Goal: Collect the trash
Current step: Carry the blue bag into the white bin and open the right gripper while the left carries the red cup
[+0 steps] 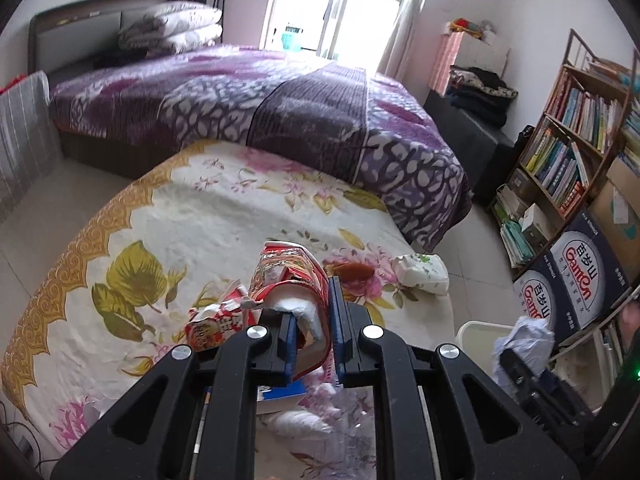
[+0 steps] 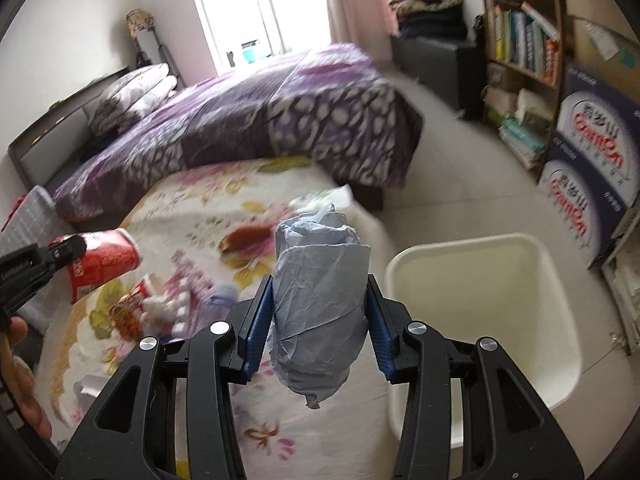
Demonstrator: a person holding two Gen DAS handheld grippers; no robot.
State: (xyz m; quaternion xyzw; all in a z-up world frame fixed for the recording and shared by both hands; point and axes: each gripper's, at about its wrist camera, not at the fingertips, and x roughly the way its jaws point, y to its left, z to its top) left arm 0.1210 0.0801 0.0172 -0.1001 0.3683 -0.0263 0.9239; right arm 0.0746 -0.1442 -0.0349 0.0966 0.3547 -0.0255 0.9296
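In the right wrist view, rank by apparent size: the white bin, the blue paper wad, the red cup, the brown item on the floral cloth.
1. White bin
2. Blue paper wad, inflated by nearness to the camera
3. Red cup
4. Brown item, blurred

One crushed red paper noodle cup [image 1: 288, 280], one crumpled grey-blue paper wad [image 2: 320, 300], one white plastic bin [image 2: 480, 320], two navy water cartons [image 1: 576, 272], one brown sausage-like scrap [image 2: 244, 236].
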